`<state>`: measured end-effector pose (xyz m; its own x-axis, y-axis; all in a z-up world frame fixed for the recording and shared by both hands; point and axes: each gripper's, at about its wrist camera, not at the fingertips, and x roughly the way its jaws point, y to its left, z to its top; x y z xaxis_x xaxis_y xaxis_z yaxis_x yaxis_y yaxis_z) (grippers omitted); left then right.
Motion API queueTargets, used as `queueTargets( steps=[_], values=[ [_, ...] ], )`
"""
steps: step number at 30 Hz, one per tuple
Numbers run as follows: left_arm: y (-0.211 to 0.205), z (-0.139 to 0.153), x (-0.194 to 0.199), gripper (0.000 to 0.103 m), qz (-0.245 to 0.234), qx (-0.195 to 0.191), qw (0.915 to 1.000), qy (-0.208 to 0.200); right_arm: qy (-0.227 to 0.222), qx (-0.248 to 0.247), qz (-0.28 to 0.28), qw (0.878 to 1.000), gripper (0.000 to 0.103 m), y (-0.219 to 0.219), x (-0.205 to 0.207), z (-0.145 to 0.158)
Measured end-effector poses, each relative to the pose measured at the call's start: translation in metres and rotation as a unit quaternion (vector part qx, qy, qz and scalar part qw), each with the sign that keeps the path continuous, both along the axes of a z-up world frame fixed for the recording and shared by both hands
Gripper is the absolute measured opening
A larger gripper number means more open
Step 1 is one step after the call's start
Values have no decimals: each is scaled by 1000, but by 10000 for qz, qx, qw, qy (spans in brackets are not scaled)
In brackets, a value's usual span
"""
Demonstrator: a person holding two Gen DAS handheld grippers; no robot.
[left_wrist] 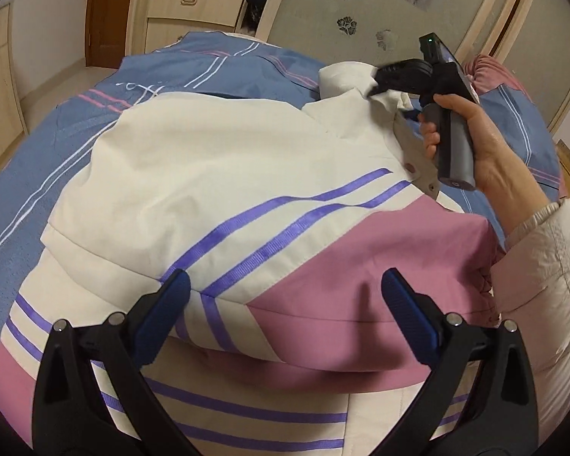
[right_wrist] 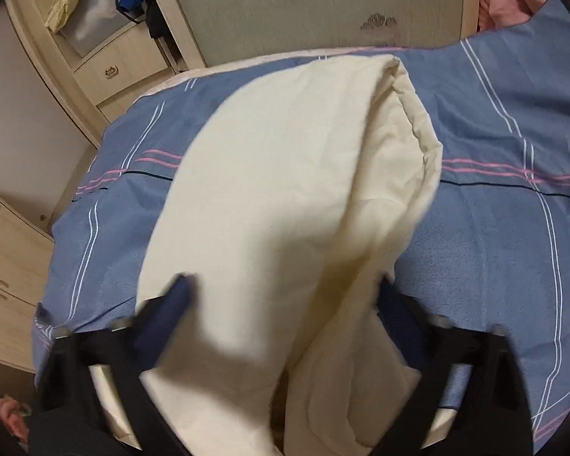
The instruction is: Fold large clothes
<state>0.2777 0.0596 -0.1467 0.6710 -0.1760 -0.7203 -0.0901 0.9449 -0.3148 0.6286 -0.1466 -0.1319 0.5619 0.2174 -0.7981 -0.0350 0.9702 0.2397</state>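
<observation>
Bedroom, blue striped bedspread (left_wrist: pixel 216 72) | cream-pink jacket (left_wrist: pixel 216 190) lies across bed, long axis running away from left claw (left_wrist: pixel 285 304) | left claw released, hovering at near hem | right claw (left_wrist: pixel 376 85) clenched on cream sleeve (right_wrist: pixel 296 174), lifting it at far collar end; nearer to fold.

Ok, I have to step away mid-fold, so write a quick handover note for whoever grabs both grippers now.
Left gripper: open, hovering over the jacket's pink-and-cream hem, holding nothing.
Right gripper: at the cream sleeve; jaws spread around it, grip unclear.
Jacket lies on the blue bedspread.
Done: little that shows.
Left: lay the sleeve across the body, then fold the jacket.
</observation>
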Motion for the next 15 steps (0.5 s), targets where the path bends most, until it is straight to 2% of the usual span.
queueTargets(
  steps=[1, 2, 4, 7, 10, 12, 15],
  values=[
    [0, 0, -1, 101, 6, -23, 10000, -11, -92, 377, -107, 9992, 12, -9, -6, 5],
    [0, 0, -1, 101, 11, -36, 10000, -28, -281, 560, -66, 9980, 7, -13, -14, 14],
    [0, 1, -5, 101, 6, -18, 10000, -53, -798, 529, 143, 9953, 6, -13, -43, 40],
    [-1, 4, -10, 101, 3, -33, 9999, -101, -1579, 617, 892, 9815, 6, -7, -119, 81],
    [11, 23, -35, 101, 42, -180, 9991, -390, -2308, -74, 1995, 9523, 6, 13, -235, 97],
    [25, 35, -52, 101, 112, -194, 9982, -562, -2353, -409, 2547, 9371, 6, 20, -299, 86],
    [49, 48, -93, 101, 648, -105, 9955, -684, -2028, -1476, 3133, 9159, 9, 31, -373, 39]
  ],
)
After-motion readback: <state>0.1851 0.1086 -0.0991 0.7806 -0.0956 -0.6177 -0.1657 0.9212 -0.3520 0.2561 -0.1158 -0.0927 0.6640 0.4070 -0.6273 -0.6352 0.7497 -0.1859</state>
